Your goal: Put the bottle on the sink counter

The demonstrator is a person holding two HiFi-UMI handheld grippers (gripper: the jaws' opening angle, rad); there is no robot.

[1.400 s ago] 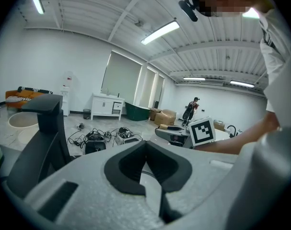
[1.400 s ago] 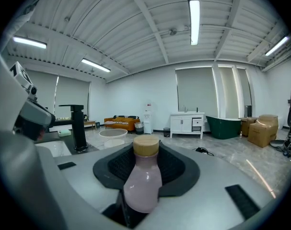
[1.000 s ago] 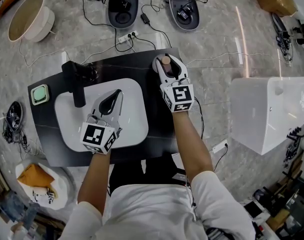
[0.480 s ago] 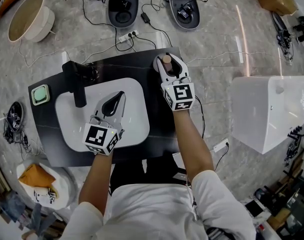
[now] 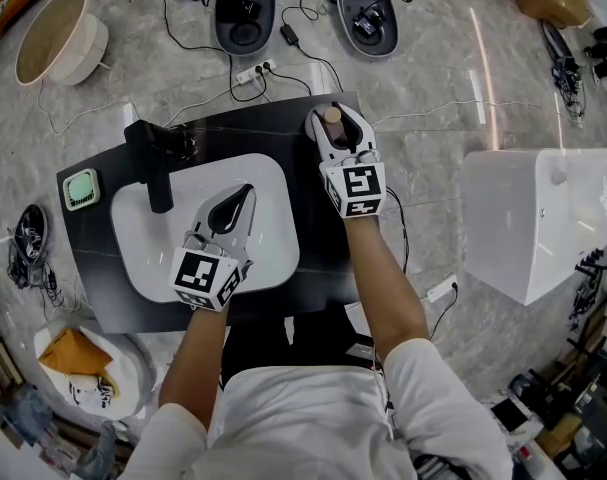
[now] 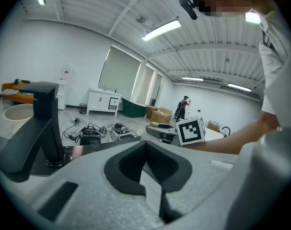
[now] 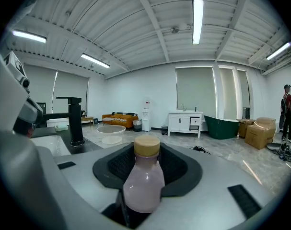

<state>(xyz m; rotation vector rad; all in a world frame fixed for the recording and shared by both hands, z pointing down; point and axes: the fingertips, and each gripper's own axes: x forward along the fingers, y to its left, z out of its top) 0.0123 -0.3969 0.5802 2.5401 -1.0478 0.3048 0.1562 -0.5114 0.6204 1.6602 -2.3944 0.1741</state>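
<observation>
Right gripper [image 5: 334, 118] has the bottle [image 7: 144, 178] clamped between its jaws, which stand fairly wide around the round body, just under the shoulder. It sits over the far right corner of the black desk [image 5: 313, 258], beside the white basin [image 5: 143, 258] and well apart from the black faucet [image 5: 151, 168].

It's a small, pale lilac, cloudy bottle with a tan cap [image 7: 146, 146] that looks like wood or cork. I'd guess it is light and rigid, with a smooth and probably slippery skin. Being curved, it could twist in the pads. The grip on the body below the neck looks like the sensible place, since the cap might pull loose. If that's glass, set it down softly.

Left gripper [image 5: 241, 193] hangs over the basin with its jaws drawn together and nothing in them.

The awkward part is that the bottle's base is buried behind the gripper in both views. I can't tell whether it already stands on the desk or floats just above it. From overhead only the cap pokes out. The lower body goes dark, and whether that is shadow or contents, I can't say.
</observation>
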